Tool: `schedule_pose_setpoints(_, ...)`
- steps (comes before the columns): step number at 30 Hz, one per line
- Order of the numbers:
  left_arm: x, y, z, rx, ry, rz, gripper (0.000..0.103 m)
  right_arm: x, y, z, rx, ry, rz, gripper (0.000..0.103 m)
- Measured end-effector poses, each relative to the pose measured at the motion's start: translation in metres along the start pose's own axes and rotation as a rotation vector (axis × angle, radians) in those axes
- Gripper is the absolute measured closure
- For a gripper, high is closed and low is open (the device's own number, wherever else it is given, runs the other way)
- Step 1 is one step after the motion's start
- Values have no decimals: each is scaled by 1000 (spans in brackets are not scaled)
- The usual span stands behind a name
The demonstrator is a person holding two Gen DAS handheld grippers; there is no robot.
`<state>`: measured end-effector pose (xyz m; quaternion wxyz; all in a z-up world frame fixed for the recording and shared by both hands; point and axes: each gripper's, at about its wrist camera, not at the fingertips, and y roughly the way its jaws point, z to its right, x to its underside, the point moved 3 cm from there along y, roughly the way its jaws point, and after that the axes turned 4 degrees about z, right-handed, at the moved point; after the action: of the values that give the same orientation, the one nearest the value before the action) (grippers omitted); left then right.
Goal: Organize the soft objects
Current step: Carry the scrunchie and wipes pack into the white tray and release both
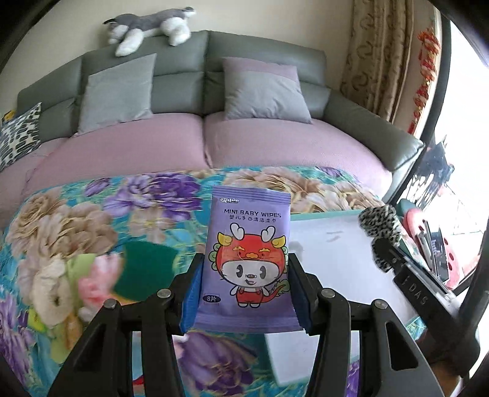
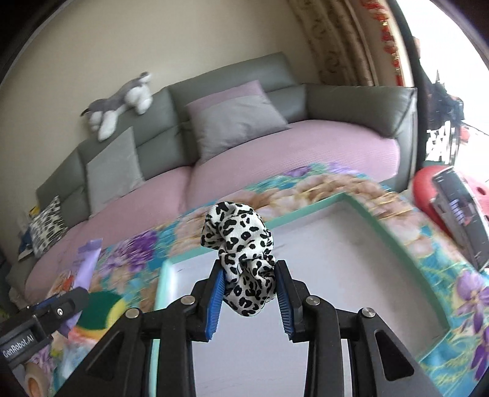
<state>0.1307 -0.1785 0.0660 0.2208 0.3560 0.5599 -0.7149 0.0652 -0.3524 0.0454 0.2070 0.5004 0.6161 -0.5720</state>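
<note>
The left hand-held gripper (image 1: pixel 246 290) clamps a wipes pack (image 1: pixel 248 262) upright, the right hand-held gripper (image 2: pixel 249 293) pinches a scrunchie (image 2: pixel 241 244), both carried toward the tray (image 2: pixel 360 210) for sorting

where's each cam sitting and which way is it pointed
Left wrist: on the left gripper, angled down at the floral cloth and sofa; its jaws grip a wipes pack.
Right wrist: on the right gripper, looking down over the tray; its jaws pinch a leopard scrunchie.
Shared: sofa, plush dog, tray, each other's gripper.
</note>
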Motion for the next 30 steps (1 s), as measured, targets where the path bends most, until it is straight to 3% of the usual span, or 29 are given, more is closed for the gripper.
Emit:
schedule_pose_setpoints(6,0,33,26,12,14,-48,49,-3,10,25,59,24,-5,68)
schedule_pose_setpoints(14,5,69,51,0,41,-93,49,2,20,38,66,38,-27,68)
schedule_pose_setpoints(30,8,96,58,-30,36,-129,49,7,32,41,51,47,-57,68)
